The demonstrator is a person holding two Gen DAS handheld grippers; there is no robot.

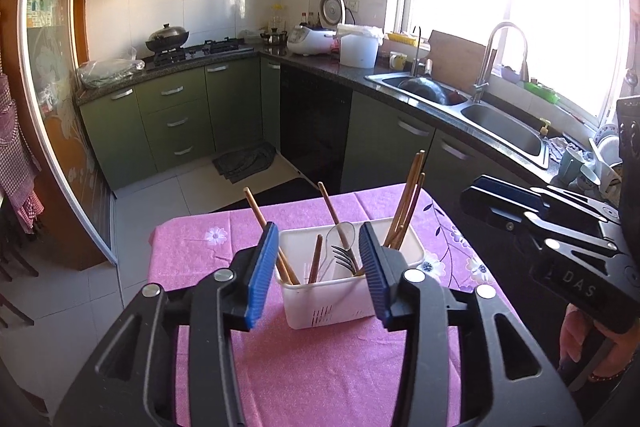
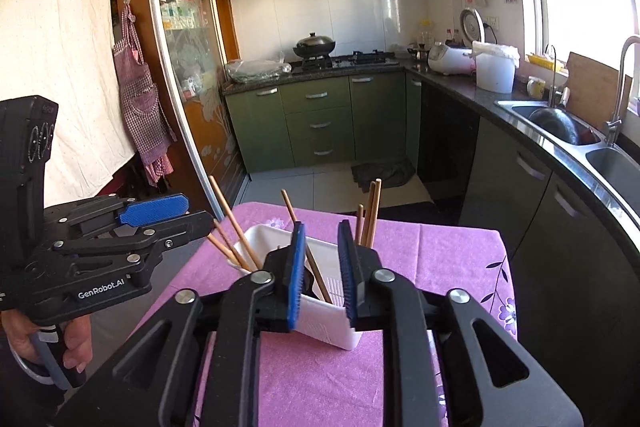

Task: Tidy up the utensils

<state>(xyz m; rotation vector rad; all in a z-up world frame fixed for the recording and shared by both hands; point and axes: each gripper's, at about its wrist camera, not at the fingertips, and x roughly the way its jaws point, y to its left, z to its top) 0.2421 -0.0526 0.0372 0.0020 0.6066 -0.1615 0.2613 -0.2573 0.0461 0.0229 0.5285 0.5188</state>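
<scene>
Utensils: chopsticks (image 1: 406, 203), fork (image 1: 347, 259), leaning loose in a white caddy (image 1: 340, 301), lower centre, on the pink cloth (image 1: 320, 367).
Left gripper (image 1: 319, 269): jaws wide, empty, framing the caddy (lining up, I'd say).
Right gripper (image 2: 322, 269): narrower gap, nothing held.

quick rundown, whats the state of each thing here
left gripper: jaws open, holding nothing
right gripper: jaws open, holding nothing
white utensil caddy: upright on the pink tablecloth
chopsticks: standing tilted in the caddy
fork: in the caddy, tines up
wok: lidded, on the stove
rice cooker: lid open
</scene>
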